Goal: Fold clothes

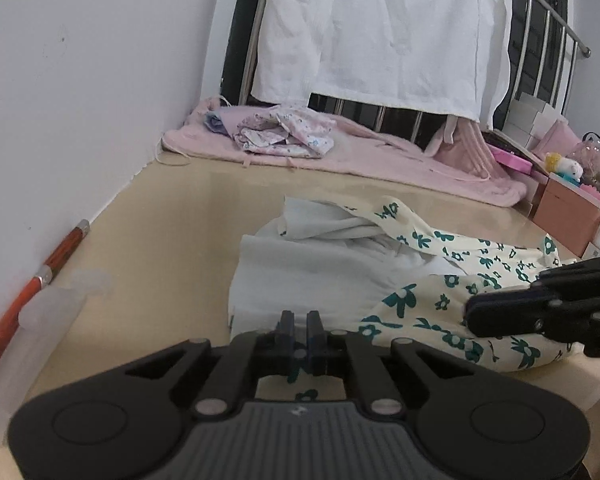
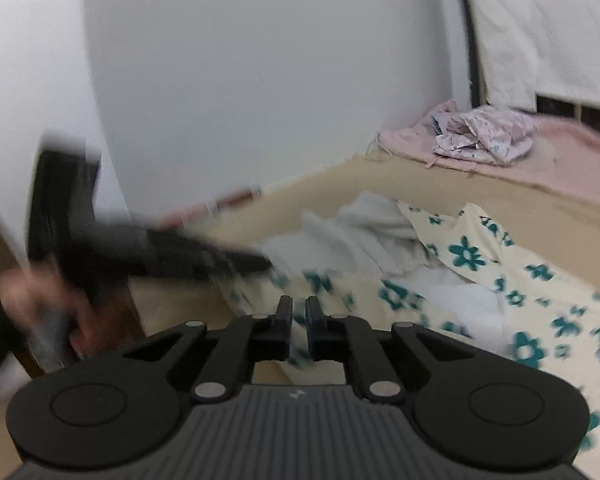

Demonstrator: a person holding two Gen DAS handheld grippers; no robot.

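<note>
I'm looking down my left hand-held gripper (image 1: 300,322): its jaws are pinched nearly together, and cream fabric shows in the narrow gap, so it looks clamped on the near edge of the floral garment (image 1: 452,308). That garment, cream with teal flowers and a white lining turned out, lies rumpled on the beige tabletop (image 1: 172,240), well in front of the pink blanket (image 1: 380,160). My right hand-held gripper (image 2: 299,320) is also closed to a slit, sitting over the garment's near hem; the blur stops me telling whether cloth is caught in it. From the left wrist view it comes in from the right, low over the flowers. On the blanket rests a small pile of pale printed clothes (image 1: 284,132). A white sheet (image 1: 380,32) hangs over the railing (image 1: 548,36) behind the blanket.
</note>
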